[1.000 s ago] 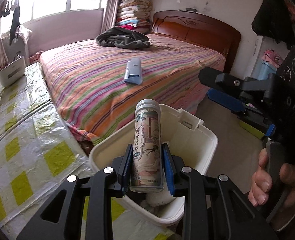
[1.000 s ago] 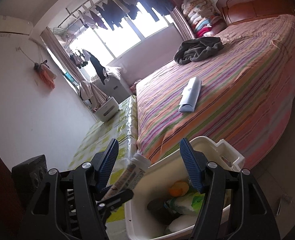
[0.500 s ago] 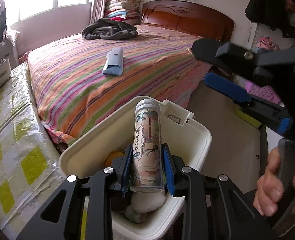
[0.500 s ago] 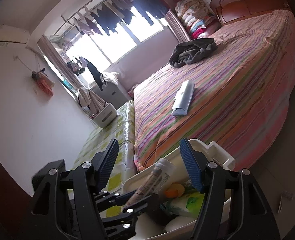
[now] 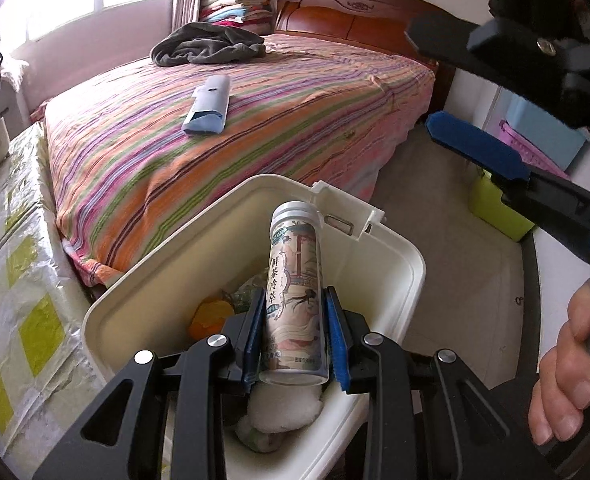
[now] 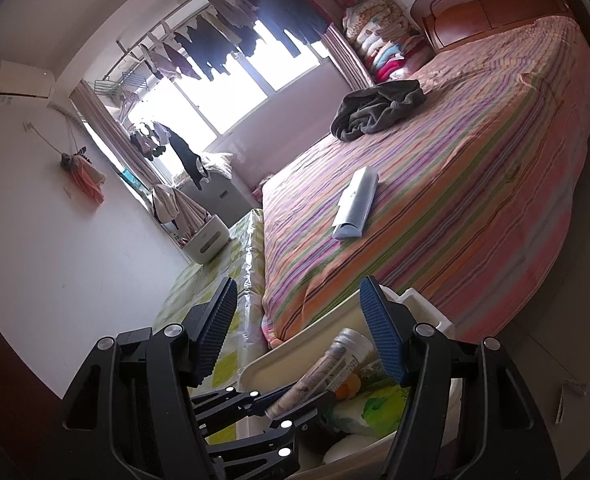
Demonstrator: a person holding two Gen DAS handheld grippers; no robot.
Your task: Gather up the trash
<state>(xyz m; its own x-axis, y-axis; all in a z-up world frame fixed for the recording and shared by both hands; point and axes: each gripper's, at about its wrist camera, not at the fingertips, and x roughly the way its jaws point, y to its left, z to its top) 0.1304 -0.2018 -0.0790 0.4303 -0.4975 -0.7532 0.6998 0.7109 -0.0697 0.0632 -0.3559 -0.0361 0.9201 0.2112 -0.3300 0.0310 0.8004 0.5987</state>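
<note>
Bottle moved from the bin's edge to over its opening; drop looked imminent.

Left wrist: left gripper (image 5: 294,338) clamped the bottle (image 5: 295,292), now fully over the white bin (image 5: 399,300), above trash already inside; a second earlier it sat nearer the table-side rim. Right wrist: right gripper (image 6: 299,332) stayed wide, empty, beside the bin (image 6: 255,364); bottle (image 6: 327,368) showed lower inside it. Blue packet (image 6: 355,204) remained on the bed (image 6: 475,160), likely next.

A printed cylindrical bottle (image 5: 293,300), white-capped, is held over the cream bin (image 5: 391,248) of trash.
</note>
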